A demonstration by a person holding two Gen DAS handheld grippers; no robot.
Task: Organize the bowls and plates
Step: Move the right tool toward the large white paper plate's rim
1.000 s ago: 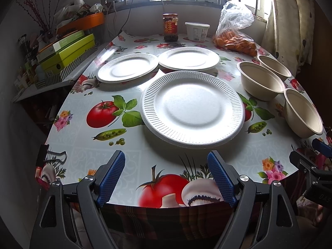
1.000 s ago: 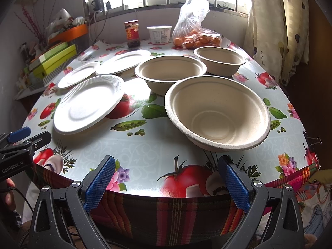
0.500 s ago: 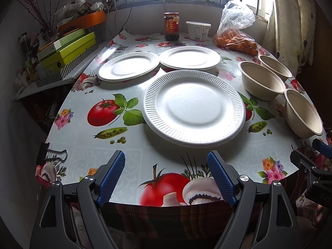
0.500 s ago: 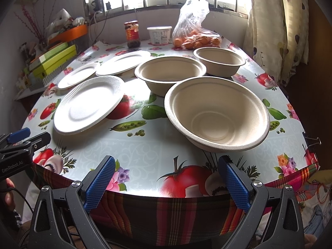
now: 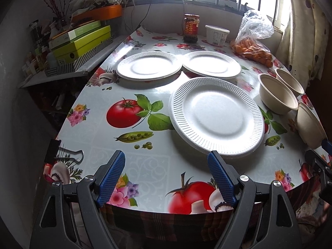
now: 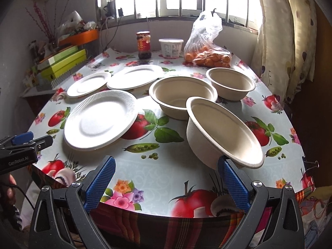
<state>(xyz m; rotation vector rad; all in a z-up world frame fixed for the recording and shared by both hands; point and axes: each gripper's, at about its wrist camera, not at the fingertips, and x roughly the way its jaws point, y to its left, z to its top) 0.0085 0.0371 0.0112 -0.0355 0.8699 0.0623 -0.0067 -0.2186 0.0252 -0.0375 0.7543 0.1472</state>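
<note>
The glossy, smooth plastic tablecloth printed with tomatoes and flowers [image 5: 99, 145] reflects the window light. The white ribbed-rim disposable plate [image 5: 216, 117] looks matt, like foam or pressed paper, and so do the two white plates behind it [image 5: 148, 65]. The beige round pulp-fibre bowl [image 6: 224, 132] has a dull, slightly grainy surface. The grippers' blue finger pads [image 6: 99, 183] are knurled rubber on matt black plastic frames with shiny metal screws

"GenRobot.AI" on left gripper [image 6: 31, 143] body, left of the right fingers; jar [image 6: 144, 45] and tub [image 6: 171, 48] labels unreadable.
</note>
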